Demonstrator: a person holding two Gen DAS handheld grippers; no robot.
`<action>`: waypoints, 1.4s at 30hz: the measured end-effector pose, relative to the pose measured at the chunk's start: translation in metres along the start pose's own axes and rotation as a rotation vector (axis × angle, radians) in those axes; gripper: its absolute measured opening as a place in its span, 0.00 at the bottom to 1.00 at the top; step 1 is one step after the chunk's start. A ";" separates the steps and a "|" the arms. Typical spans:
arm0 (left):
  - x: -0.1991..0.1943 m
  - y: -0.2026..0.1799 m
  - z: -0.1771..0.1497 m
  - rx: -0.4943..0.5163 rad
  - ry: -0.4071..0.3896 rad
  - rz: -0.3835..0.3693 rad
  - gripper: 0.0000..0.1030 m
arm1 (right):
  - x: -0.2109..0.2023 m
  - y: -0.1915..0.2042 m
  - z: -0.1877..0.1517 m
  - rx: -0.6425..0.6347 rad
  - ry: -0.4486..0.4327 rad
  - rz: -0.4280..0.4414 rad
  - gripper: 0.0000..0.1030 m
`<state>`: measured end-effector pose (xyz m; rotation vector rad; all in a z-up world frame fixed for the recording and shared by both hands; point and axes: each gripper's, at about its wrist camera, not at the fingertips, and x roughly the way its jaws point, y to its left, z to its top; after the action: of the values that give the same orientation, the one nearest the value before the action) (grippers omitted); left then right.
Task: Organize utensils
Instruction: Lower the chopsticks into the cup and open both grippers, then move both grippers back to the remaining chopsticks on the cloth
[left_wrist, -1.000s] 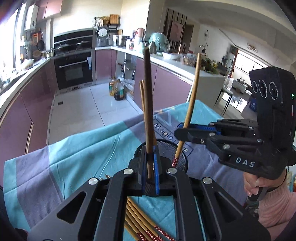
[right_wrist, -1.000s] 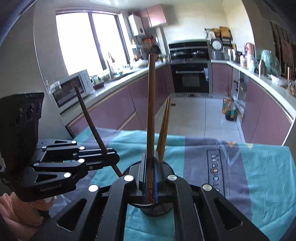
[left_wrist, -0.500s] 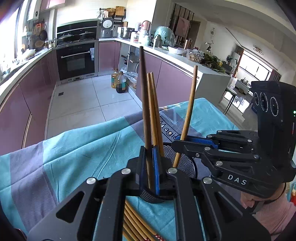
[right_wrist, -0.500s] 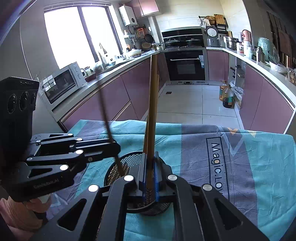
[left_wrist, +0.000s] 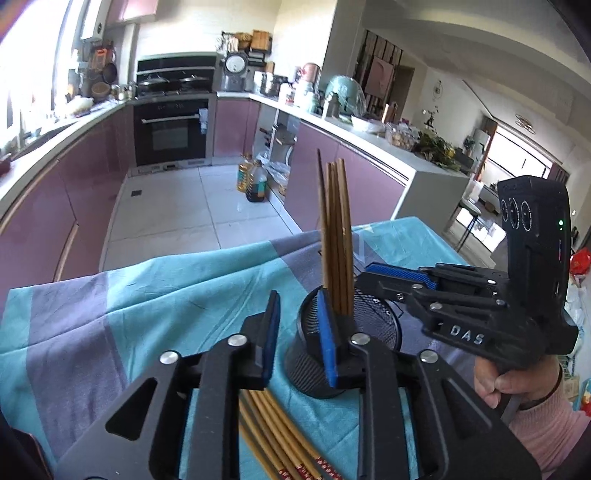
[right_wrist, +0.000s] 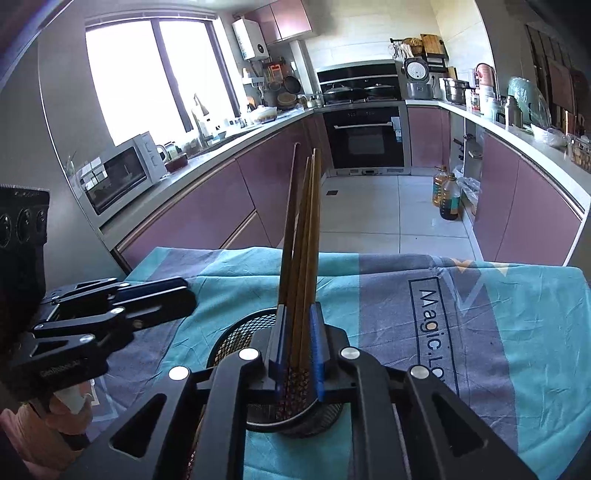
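A black mesh cup stands on the teal and grey cloth and holds several brown chopsticks upright. My left gripper is just left of the cup. Its jaws are opening with nothing between them, and its right pad is against the cup's near wall. My right gripper is low over the cup. Its jaws are also opening, and the chopsticks show in the gap, standing loose. Each gripper shows in the other's view: the right gripper beside the chopsticks, the left gripper off to the left.
Several more chopsticks lie flat on the cloth under my left gripper. A hand in a pink sleeve holds the right gripper. Beyond the table edge are the tiled kitchen floor, purple cabinets and oil bottles.
Both grippers let go of the chopsticks they held, and these now stand in the cup with the others. The left gripper has shifted left off the cup with its jaws apart.
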<state>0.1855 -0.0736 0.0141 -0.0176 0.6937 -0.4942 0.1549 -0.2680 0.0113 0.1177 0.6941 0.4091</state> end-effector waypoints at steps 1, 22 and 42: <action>-0.005 0.000 -0.003 -0.001 -0.013 0.007 0.25 | -0.003 0.001 -0.001 -0.003 -0.008 0.004 0.16; -0.042 0.040 -0.106 -0.072 0.040 0.161 0.44 | -0.026 0.068 -0.081 -0.160 0.057 0.188 0.34; 0.002 0.030 -0.138 -0.090 0.177 0.123 0.43 | 0.033 0.063 -0.114 -0.069 0.217 0.114 0.32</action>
<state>0.1148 -0.0276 -0.0986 -0.0155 0.8843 -0.3484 0.0842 -0.2004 -0.0805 0.0482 0.8881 0.5605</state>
